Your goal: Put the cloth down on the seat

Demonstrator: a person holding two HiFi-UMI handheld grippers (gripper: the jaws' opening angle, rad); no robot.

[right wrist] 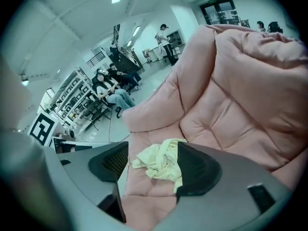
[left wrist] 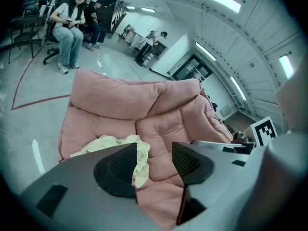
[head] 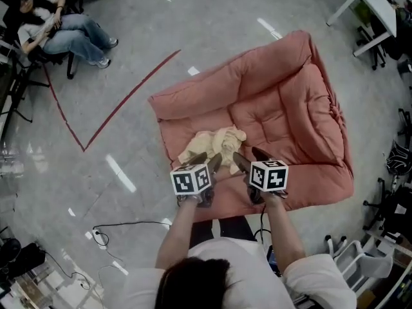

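Observation:
A crumpled pale yellow cloth (head: pixel 215 141) lies loose on the front left part of the big pink cushion seat (head: pixel 290 102), which rests on the floor. Both grippers hover above the seat's near edge, just on my side of the cloth. The left gripper (head: pixel 207 161) is open, its jaws apart with nothing between them. The right gripper (head: pixel 248 156) is open and empty too. In the left gripper view the cloth (left wrist: pixel 120 146) shows past the left gripper (left wrist: pixel 155 160), on the seat (left wrist: pixel 168 124). In the right gripper view the cloth (right wrist: pixel 159 160) lies beyond the right gripper (right wrist: pixel 153 163).
People sit on chairs (head: pixel 61 31) at the far left. A red tape line (head: pixel 122 102) crosses the grey floor, and a cable (head: pixel 122 226) trails near my feet. A white table (head: pixel 376 8) stands at the far right, with chair bases (head: pixel 386 205) at the right.

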